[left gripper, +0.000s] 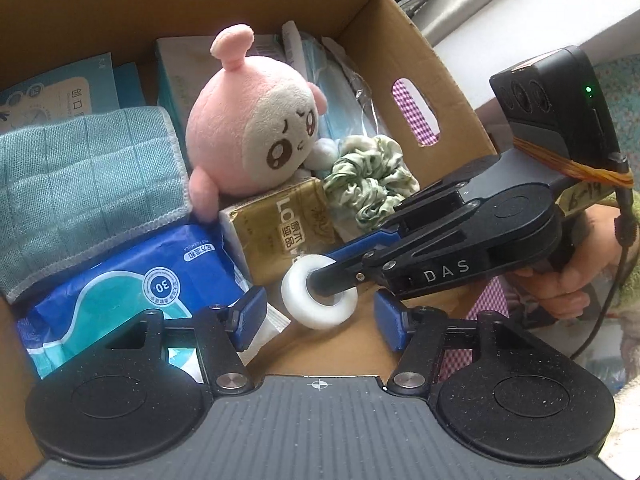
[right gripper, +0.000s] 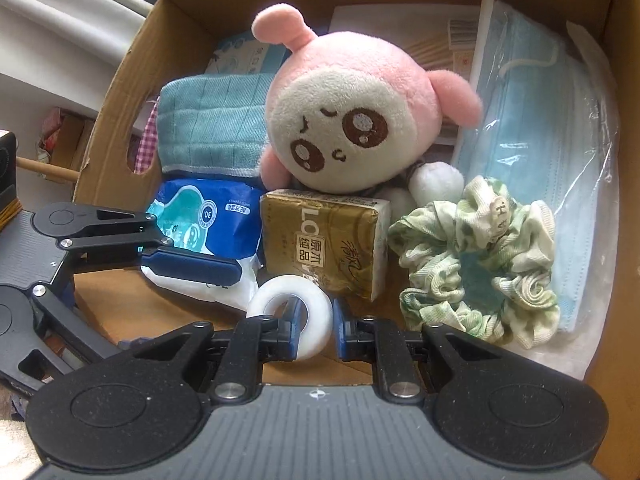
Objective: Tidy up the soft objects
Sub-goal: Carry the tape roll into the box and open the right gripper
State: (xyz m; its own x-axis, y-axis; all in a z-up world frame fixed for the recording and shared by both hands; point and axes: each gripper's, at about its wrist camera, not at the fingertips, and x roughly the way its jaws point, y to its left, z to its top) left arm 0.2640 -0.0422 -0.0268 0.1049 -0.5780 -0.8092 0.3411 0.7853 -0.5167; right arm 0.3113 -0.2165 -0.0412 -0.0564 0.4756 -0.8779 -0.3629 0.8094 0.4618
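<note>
My right claw [right gripper: 316, 322] pinches the white tape roll [right gripper: 292, 316] through its wall, one finger inside the hole, low over the bare floor of the cardboard box [left gripper: 404, 36]. My left claw [left gripper: 320, 322] is spread, nothing between its fingers, just beside the roll. Taking the pink plush toy [right gripper: 360, 112] as landmark: gold tissue pack [right gripper: 324, 248] directly in front of it, touching; green scrunchie [right gripper: 480, 264] front-right; blue face masks in plastic [right gripper: 540, 120] right; teal folded cloth [right gripper: 212, 120] left; blue wipes pack [right gripper: 208, 224] front-left. The roll sits just in front of the tissue pack.
</note>
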